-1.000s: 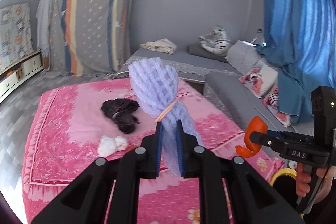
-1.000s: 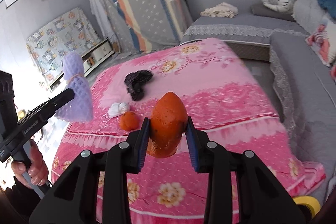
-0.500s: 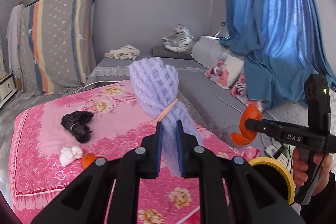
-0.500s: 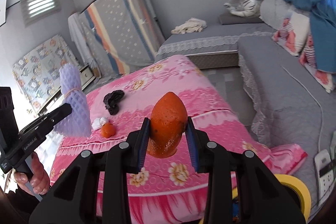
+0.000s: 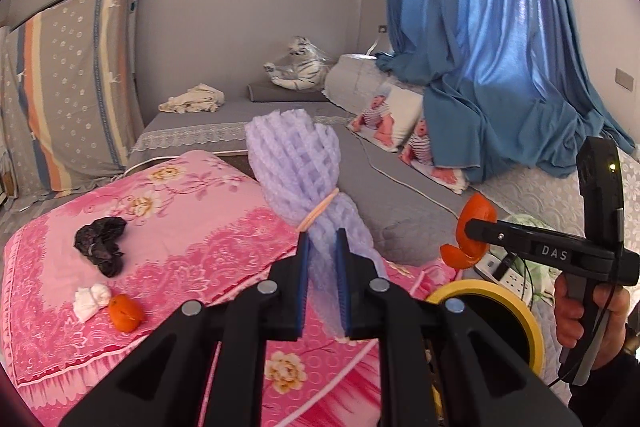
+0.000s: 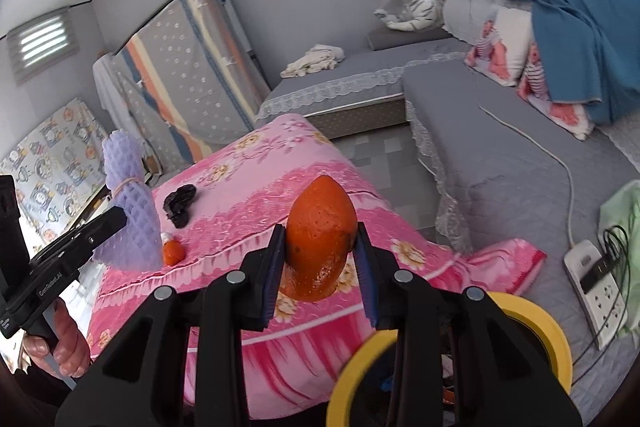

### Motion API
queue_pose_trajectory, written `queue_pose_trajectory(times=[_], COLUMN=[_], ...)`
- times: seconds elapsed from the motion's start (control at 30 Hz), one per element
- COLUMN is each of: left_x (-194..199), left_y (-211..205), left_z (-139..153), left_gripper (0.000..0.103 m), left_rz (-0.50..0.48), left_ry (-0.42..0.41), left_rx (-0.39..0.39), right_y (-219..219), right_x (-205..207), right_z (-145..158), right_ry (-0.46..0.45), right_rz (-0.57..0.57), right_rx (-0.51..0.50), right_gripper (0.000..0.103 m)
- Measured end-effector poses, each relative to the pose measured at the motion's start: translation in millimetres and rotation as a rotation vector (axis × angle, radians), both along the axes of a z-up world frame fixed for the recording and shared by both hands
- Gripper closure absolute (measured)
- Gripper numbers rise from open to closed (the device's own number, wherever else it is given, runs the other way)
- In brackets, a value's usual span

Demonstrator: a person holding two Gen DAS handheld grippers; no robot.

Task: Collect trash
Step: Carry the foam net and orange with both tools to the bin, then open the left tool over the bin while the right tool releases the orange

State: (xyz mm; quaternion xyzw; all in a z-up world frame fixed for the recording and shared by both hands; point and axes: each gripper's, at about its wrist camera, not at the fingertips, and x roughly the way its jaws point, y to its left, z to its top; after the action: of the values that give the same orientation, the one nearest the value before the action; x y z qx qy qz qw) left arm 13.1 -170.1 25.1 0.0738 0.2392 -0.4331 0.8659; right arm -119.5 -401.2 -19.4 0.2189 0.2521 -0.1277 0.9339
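Observation:
My left gripper is shut on a purple foam fruit net tied with a rubber band, held upright above the pink bed's corner. It also shows in the right wrist view. My right gripper is shut on a piece of orange peel, seen from the side in the left wrist view. A yellow-rimmed trash bin stands on the floor just below both grippers. On the bed lie a black crumpled bag, a white tissue wad and another orange peel.
The pink floral bed fills the left. A grey sofa with cushions runs along the right under a blue curtain. A white power strip with cables lies on the floor by the bin, beside a green bag.
Both grippers have swung right, off the bed toward its corner. The yellow bin has come into view closer below them. Both grips are unchanged.

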Motion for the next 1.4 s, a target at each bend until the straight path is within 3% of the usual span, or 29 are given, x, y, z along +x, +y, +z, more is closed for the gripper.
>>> queue_pose_trajectory(times=[0.47,1.03,1.4], left_x=[-27.7,-60.8,-82.0], left_y=[-50.6,-133.1,-152.7], left_z=[-23.0,-101.5,-139.7], left_gripper=[0.091,0.091,0.091], left_rz=[-0.142,-0.384,-0.478], left_ry=[0.018,0.144,0.185], left_rx=[0.053,0.217,0.323], right_y=[-25.1,-54.0,-64.3], right_x=[-41.6,-77.9,-80.9], right_z=[-19.9,-76.9,-106.7], right_ry=[0.044,0.202,0.284], right_rz=[-0.135,-0.283,-0.312], right_rx=[0.013,0.091,0.139], right_gripper=[0.071,0.071,0.07])
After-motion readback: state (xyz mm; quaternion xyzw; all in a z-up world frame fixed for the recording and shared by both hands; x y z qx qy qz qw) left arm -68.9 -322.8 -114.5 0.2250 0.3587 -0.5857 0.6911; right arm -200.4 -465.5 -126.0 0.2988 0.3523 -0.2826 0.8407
